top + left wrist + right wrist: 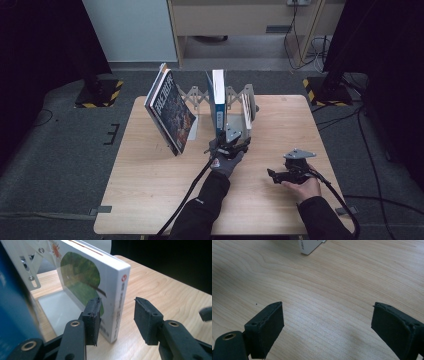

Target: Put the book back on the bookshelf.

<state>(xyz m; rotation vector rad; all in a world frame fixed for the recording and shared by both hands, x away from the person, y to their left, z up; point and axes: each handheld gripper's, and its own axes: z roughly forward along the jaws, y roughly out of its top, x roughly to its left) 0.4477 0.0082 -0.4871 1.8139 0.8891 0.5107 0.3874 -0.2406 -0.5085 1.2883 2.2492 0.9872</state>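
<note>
A white book [117, 287] with a green cover picture stands upright in a white folding rack [31, 277]. My left gripper [116, 305] is open around the book's near corner: one pad lies by the cover, the other stands clear of the spine. From the high view, the left gripper [234, 131] is at the rack's front, by the white book [248, 112]. My right gripper [327, 312] is open with only bare tabletop between its jaws. It rests low on the table at the right [274, 174], pointing left.
A blue-and-white book [217, 100] stands upright in the rack's middle, close at the left gripper's side [12, 315]. Two or three books [170, 112] lean at the rack's left end. The wooden table [150, 190] has free room in front. Dark stands flank it.
</note>
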